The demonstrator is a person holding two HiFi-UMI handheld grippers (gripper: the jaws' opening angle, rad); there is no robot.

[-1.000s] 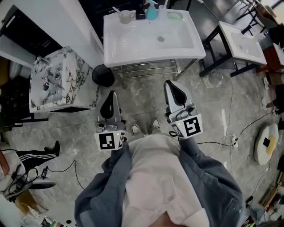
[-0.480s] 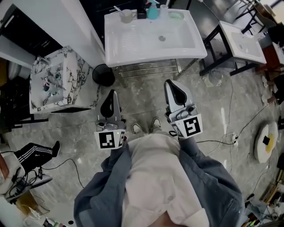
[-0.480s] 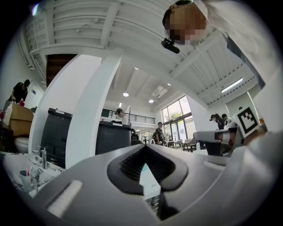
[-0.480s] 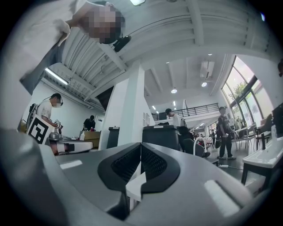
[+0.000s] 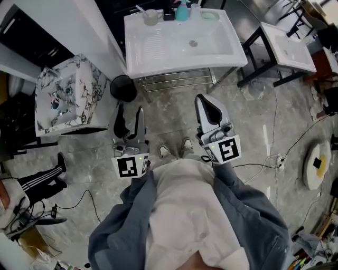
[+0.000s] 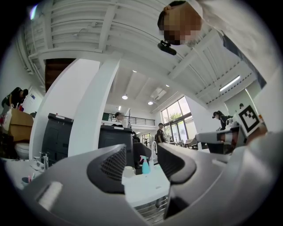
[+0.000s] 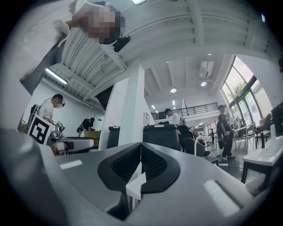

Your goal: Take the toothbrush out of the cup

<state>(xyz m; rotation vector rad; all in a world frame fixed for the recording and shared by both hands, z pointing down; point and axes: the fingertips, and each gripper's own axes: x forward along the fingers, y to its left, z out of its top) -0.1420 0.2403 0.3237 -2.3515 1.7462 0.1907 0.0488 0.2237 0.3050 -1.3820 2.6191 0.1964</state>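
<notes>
One toothbrush [image 5: 139, 9] stands in the cup [image 5: 151, 18]; left gripper [image 5: 130, 115] gapes, right gripper [image 5: 204, 103] closed.

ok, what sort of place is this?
Probably a mock bathroom set up in a big open hall, not a real one: a freestanding white washbasin on a metal frame, a second basin nearby, and loose cables across the stone-look floor.

White sink [image 5: 163, 52], pale grey cup [image 5: 151, 18], teal spray bottle [image 5: 181, 12], black-veined white marbled cabinet [image 5: 63, 97].
</notes>
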